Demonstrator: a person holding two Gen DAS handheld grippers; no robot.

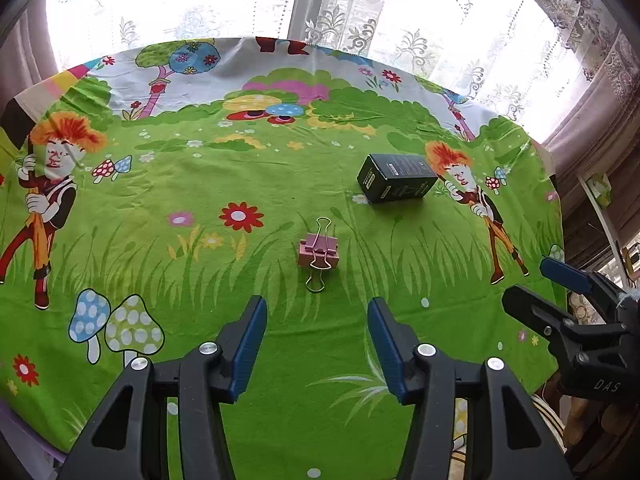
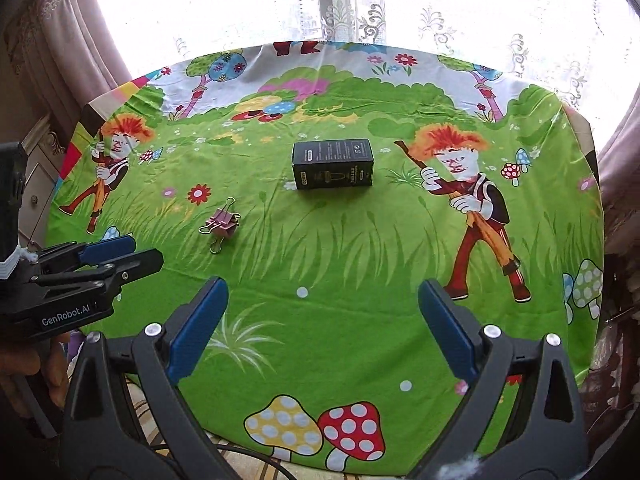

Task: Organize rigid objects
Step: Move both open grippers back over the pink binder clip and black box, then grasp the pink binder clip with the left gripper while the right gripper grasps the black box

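A pink binder clip (image 1: pixel 319 255) with metal handles lies on the green cartoon tablecloth, straight ahead of my left gripper (image 1: pixel 317 312), which is open with nothing between its blue pads. A black box (image 1: pixel 396 178) lies on its side further back and to the right. In the right wrist view the black box (image 2: pixel 333 165) is ahead of my right gripper (image 2: pixel 323 296), which stands wide open and empty above the cloth. The binder clip (image 2: pixel 221 225) is to its left, near the left gripper (image 2: pixel 132 250). The right gripper (image 1: pixel 536 280) shows at the right edge of the left wrist view.
The table (image 2: pixel 360 240) is covered by a bright cloth printed with mushrooms and figures. Lace curtains and a bright window stand behind its far edge. A hand (image 2: pixel 28 372) holds the left gripper's handle at the lower left. Furniture stands past the table's sides.
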